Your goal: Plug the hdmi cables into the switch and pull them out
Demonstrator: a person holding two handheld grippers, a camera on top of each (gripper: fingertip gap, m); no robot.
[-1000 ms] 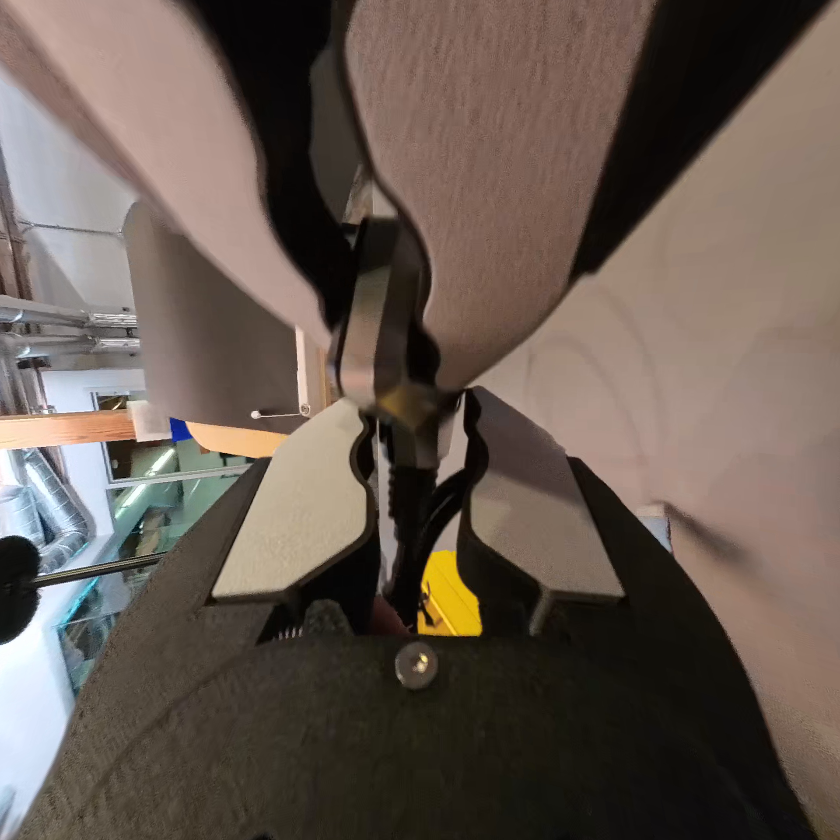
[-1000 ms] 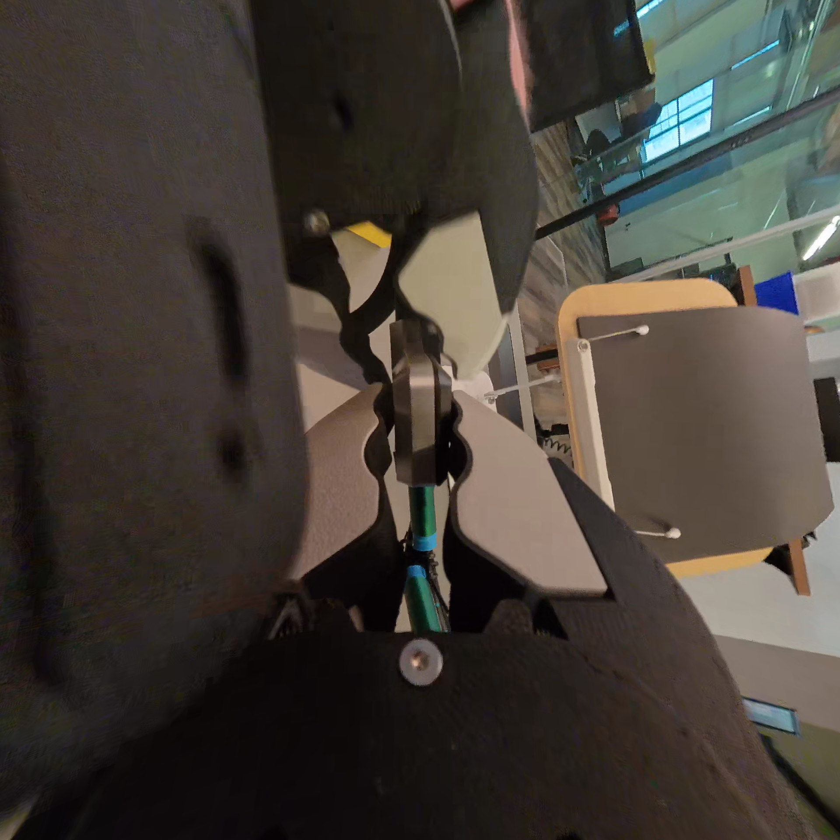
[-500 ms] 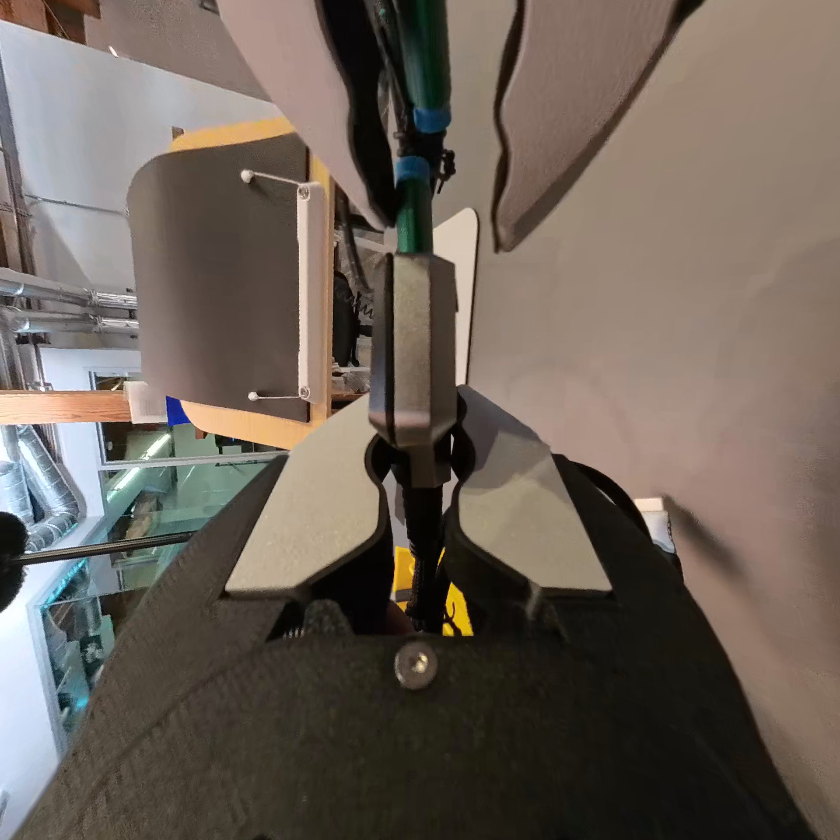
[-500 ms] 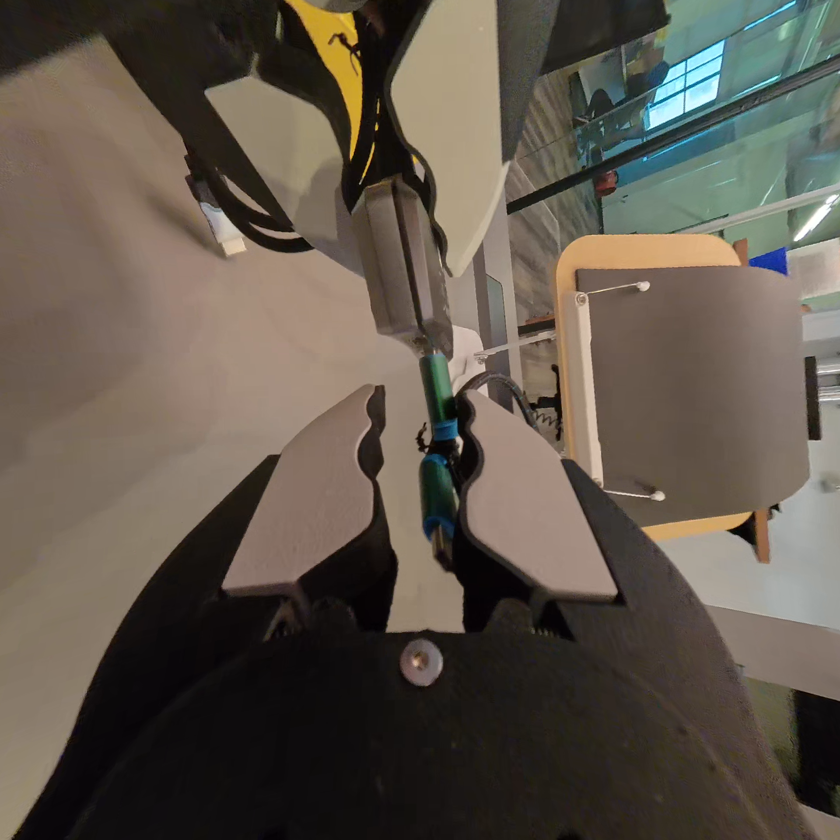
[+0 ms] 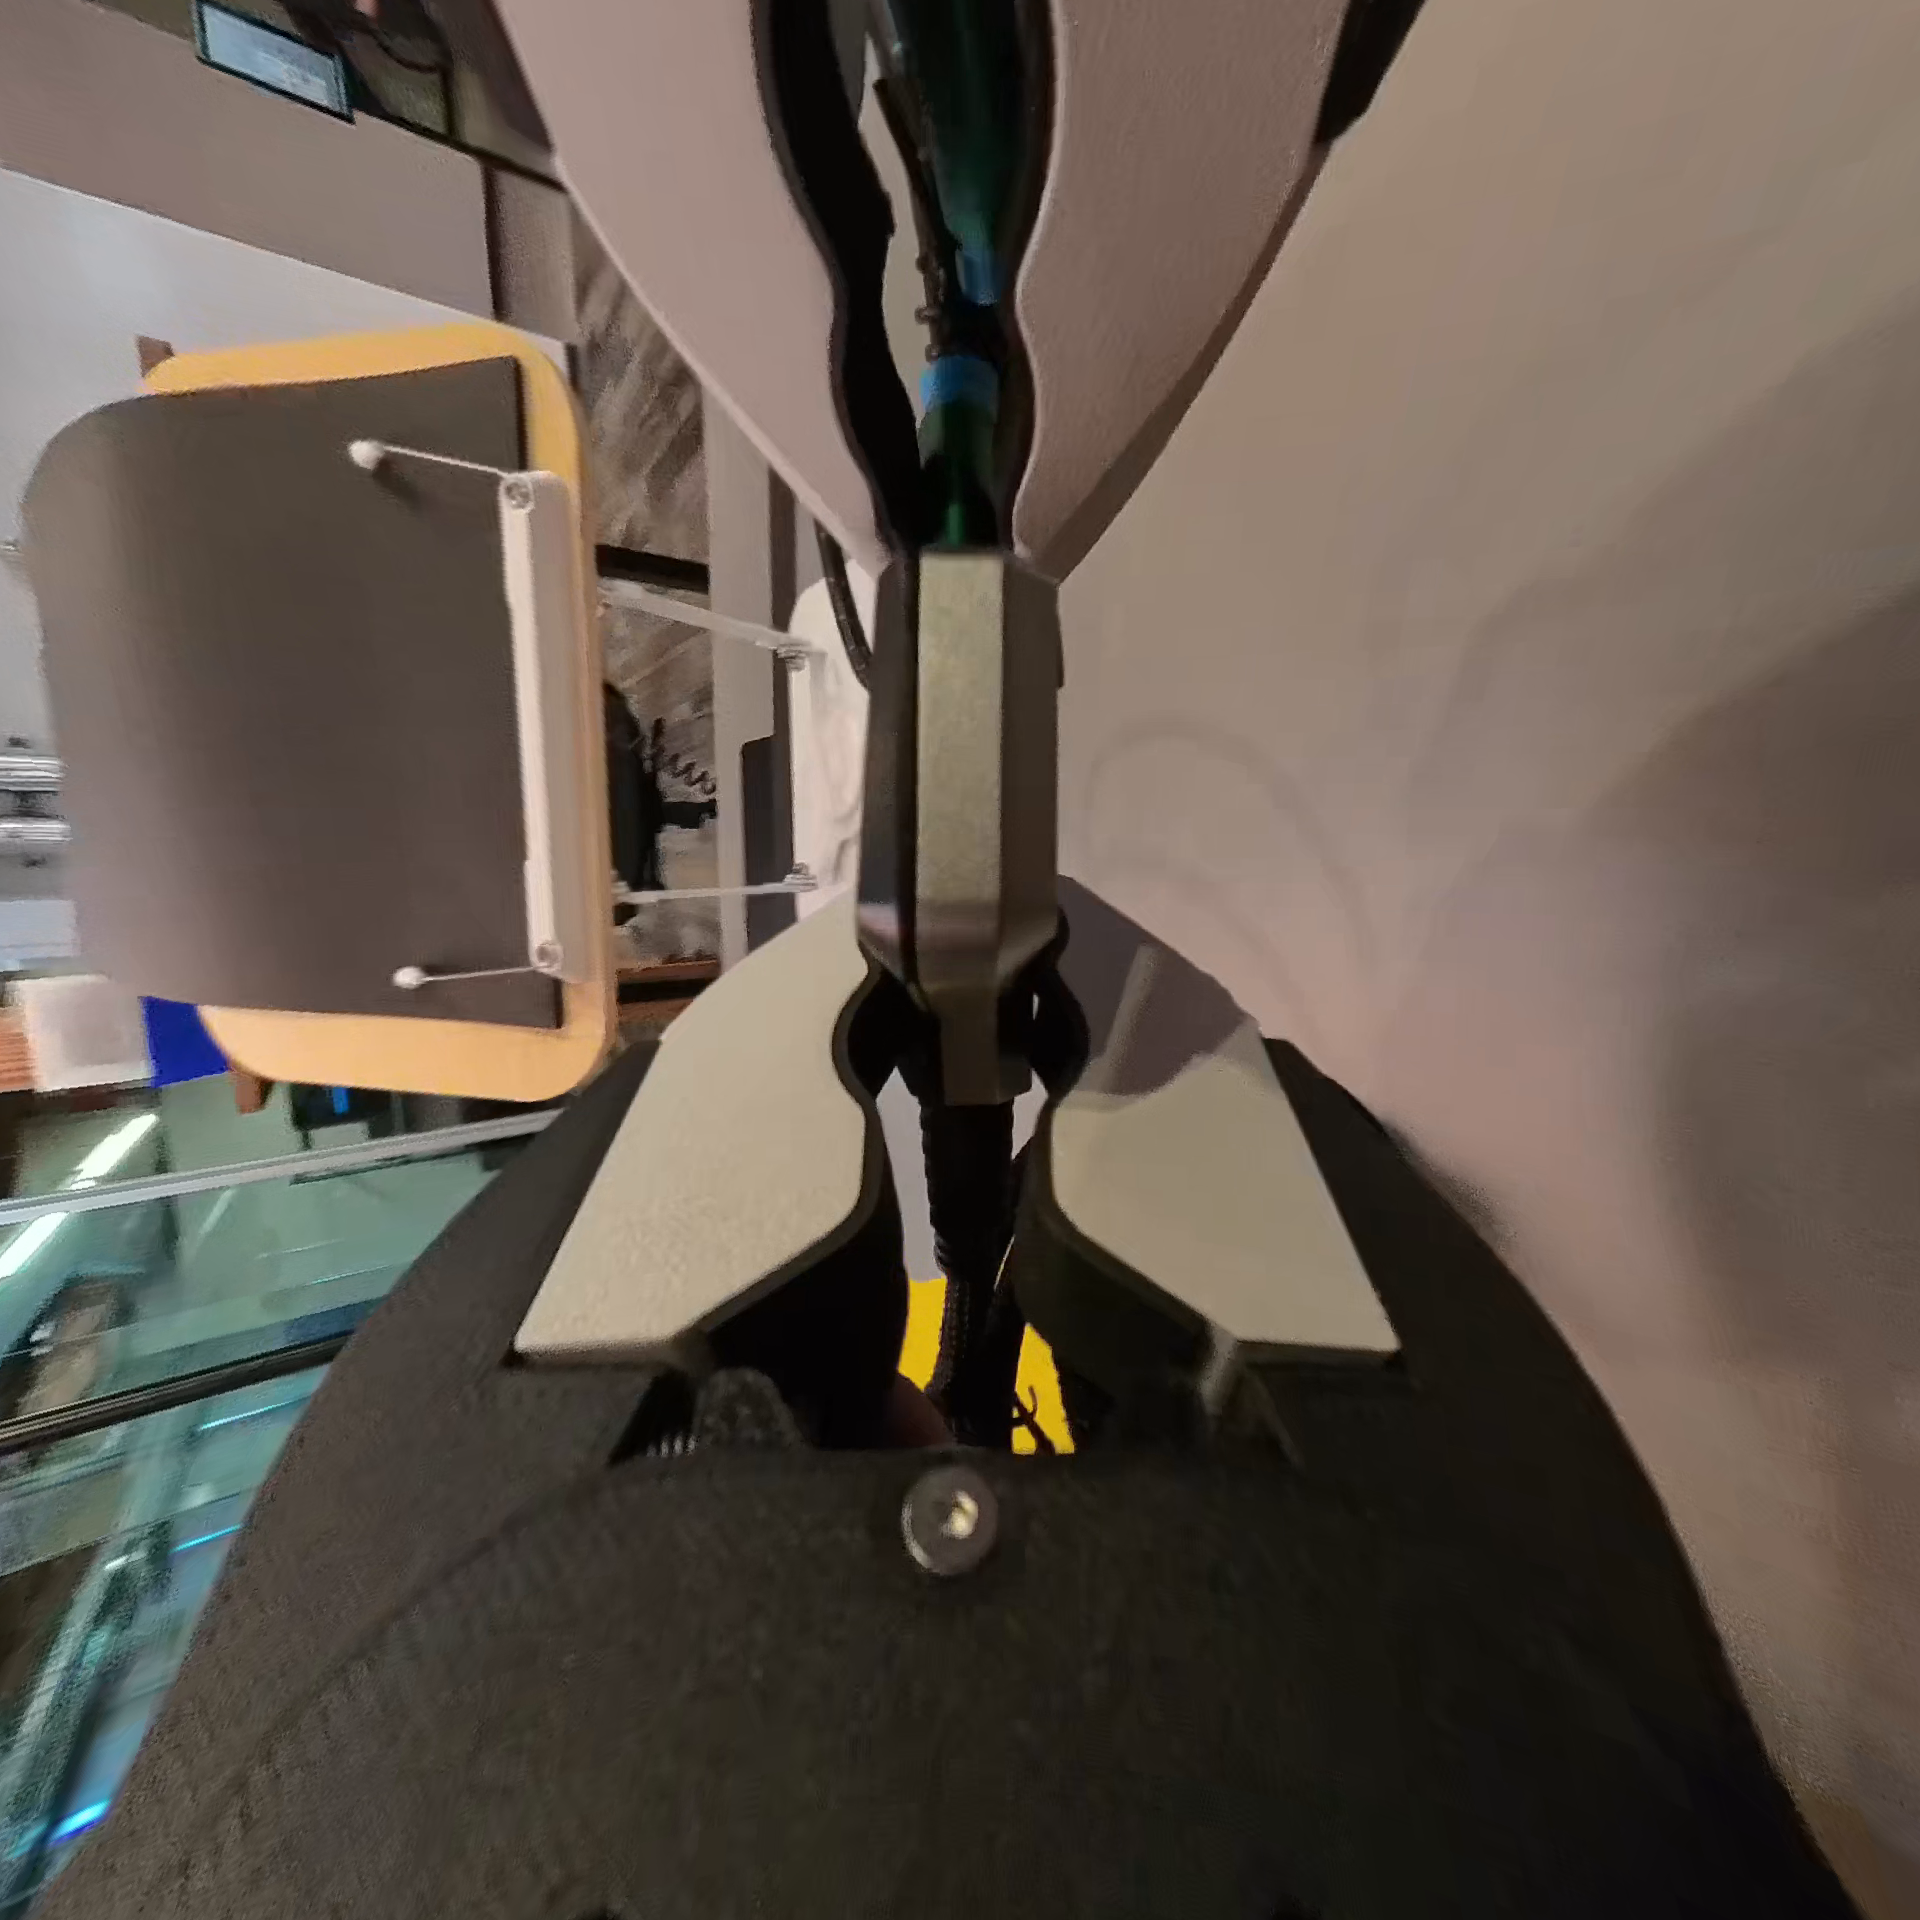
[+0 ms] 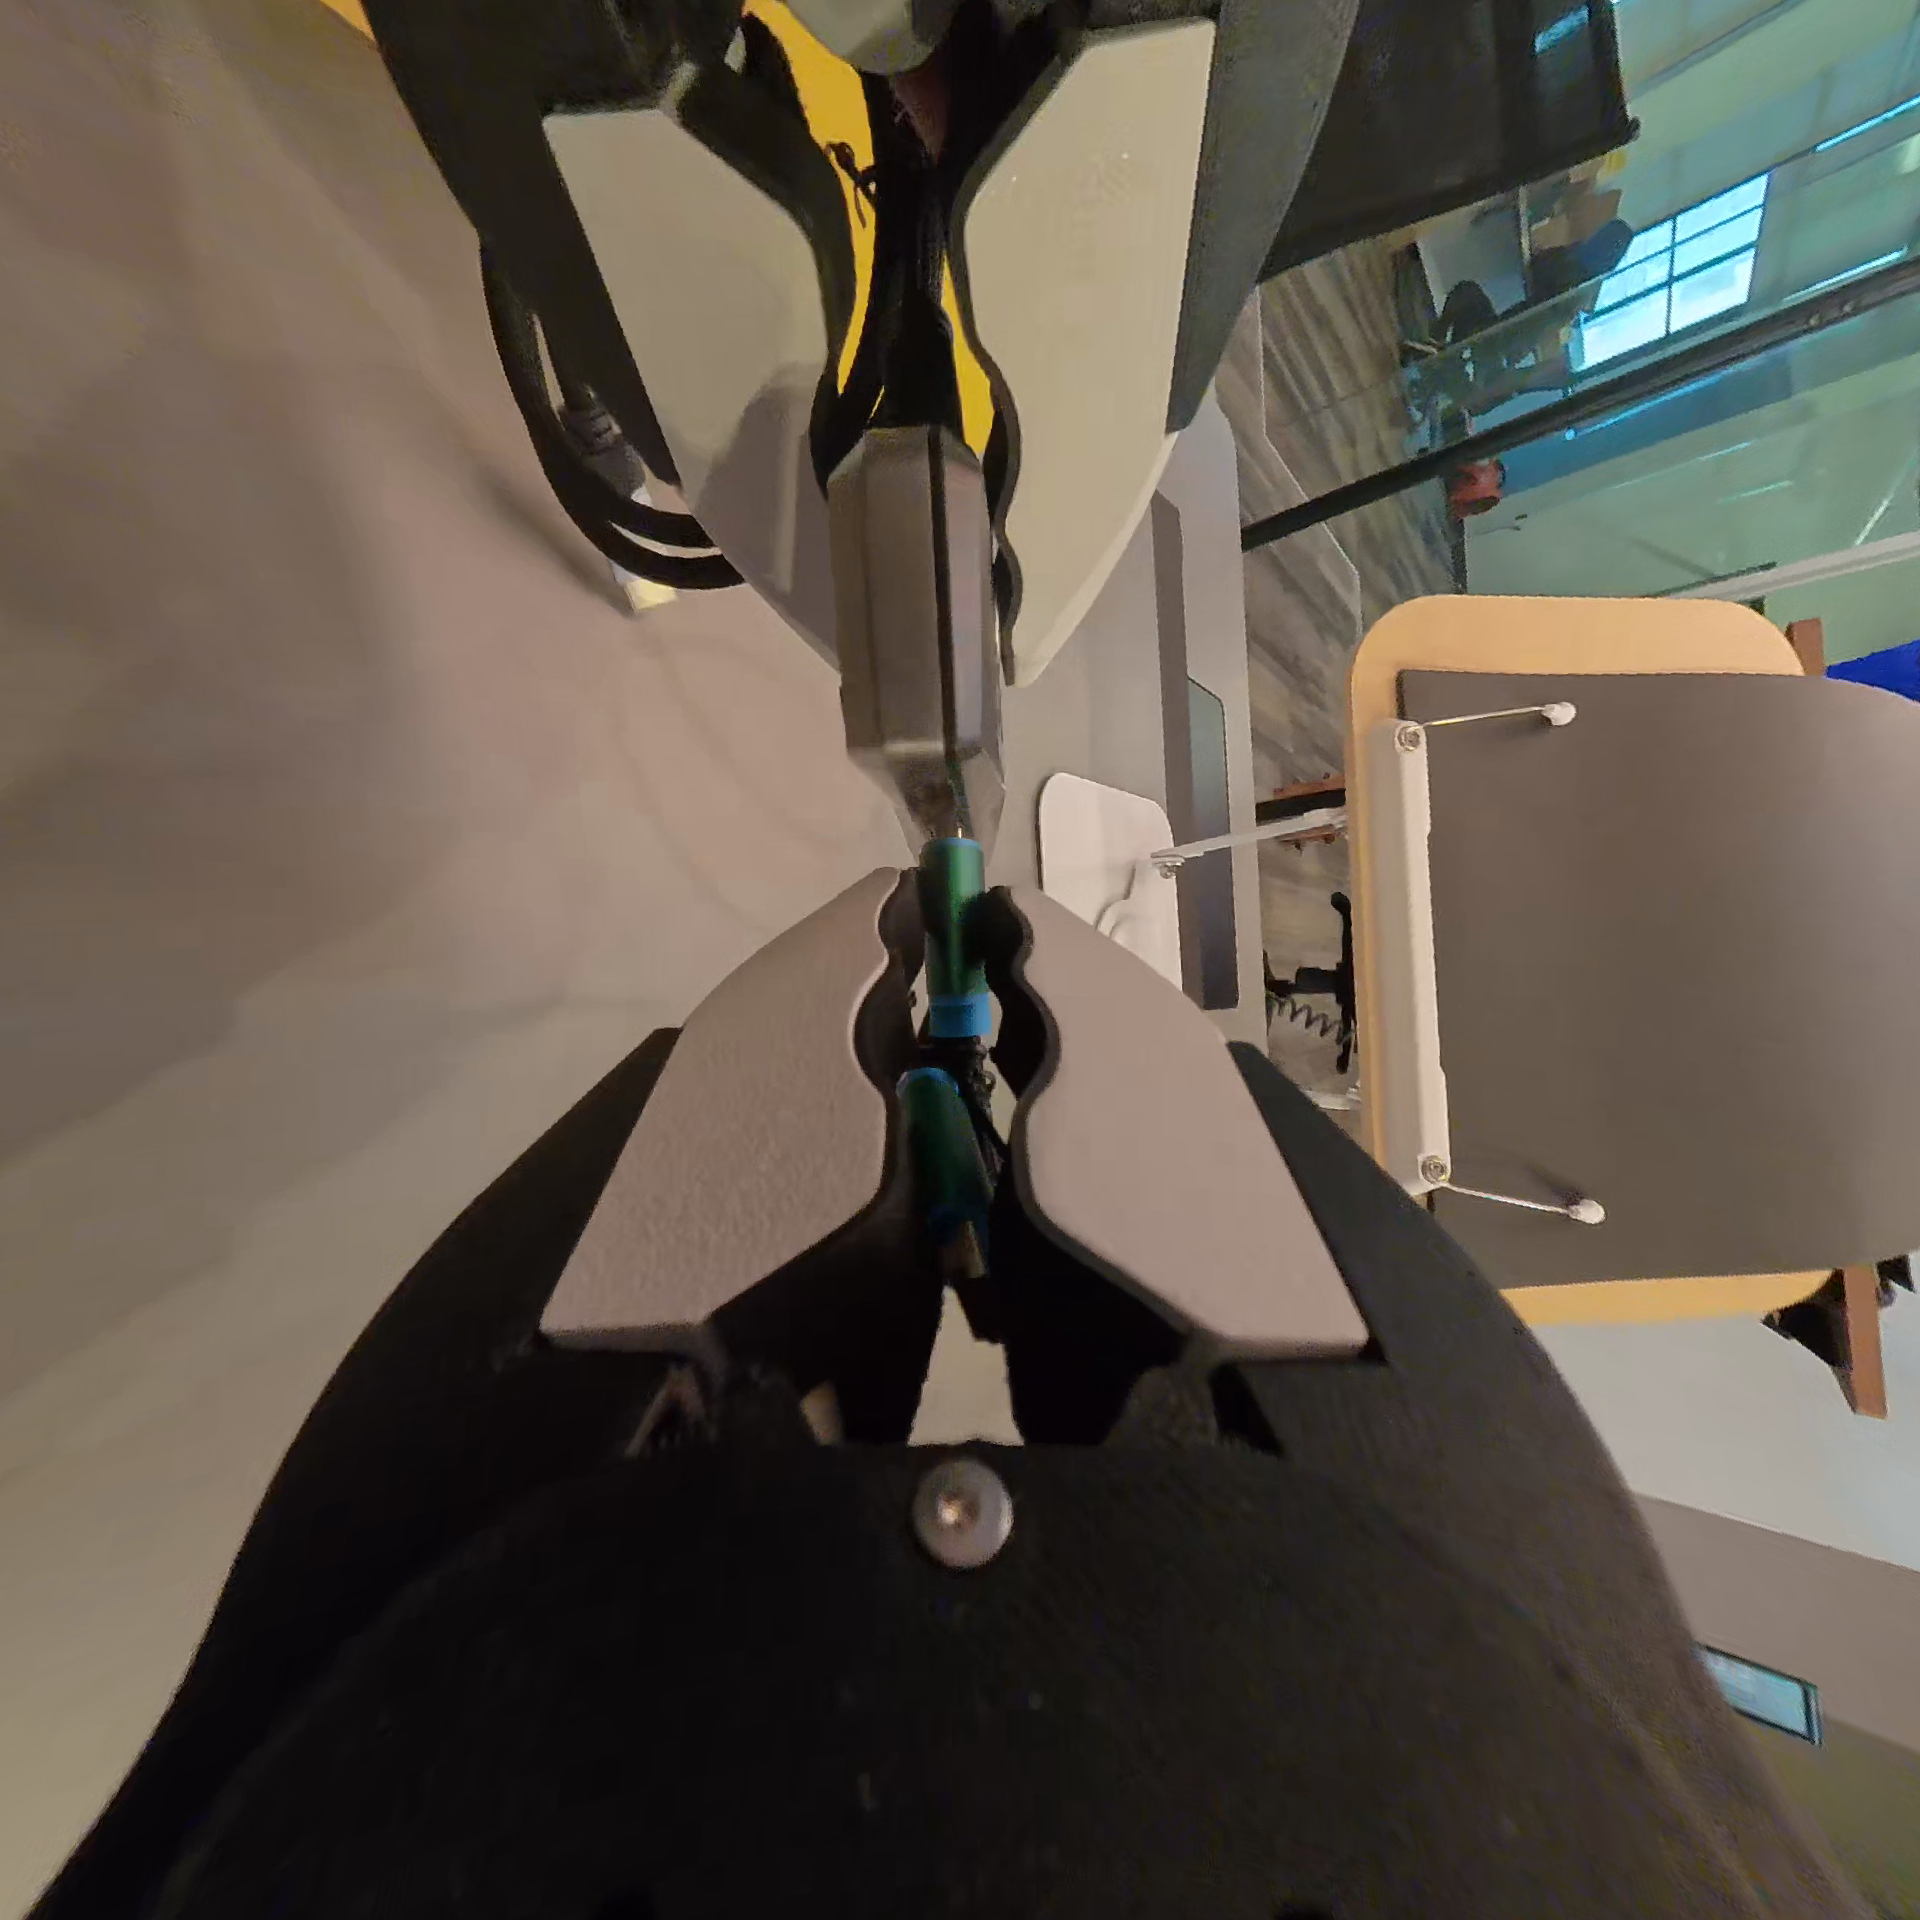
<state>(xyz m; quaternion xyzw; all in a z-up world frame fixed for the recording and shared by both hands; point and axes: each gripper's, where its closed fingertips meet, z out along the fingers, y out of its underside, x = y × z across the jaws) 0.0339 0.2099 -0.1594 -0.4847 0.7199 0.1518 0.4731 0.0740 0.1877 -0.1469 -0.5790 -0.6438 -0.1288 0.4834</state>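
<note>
A grey metal switch (image 5: 956, 790) hangs in the air between the two grippers. My left gripper (image 5: 956, 1003) is shut on its near end, where a black braided cable (image 5: 961, 1195) leaves it. My right gripper (image 6: 951, 899) is shut on a green hdmi plug (image 6: 951, 925), whose tip meets the switch's (image 6: 909, 644) far end. In the left wrist view the right gripper (image 5: 956, 530) comes in from the top with the green plug (image 5: 961, 468) between its fingers. In the right wrist view the left gripper (image 6: 914, 665) comes in from the top. A second green connector (image 6: 940, 1164) lies between my right fingers.
A grey cloth-covered table (image 6: 312, 727) fills one side of both views (image 5: 1507, 727). A loose black cable end (image 6: 613, 488) hangs by the left gripper. A chair with a grey back and wooden rim (image 5: 312, 686) (image 6: 1621, 987) stands beyond the table, near a glass railing (image 5: 156, 1299). Left tips to right tips: about 5 centimetres.
Half a second ago my right gripper was open and drawn back from the green plug. It has moved up to the switch and shut on the plug. The left gripper still holds the switch.
</note>
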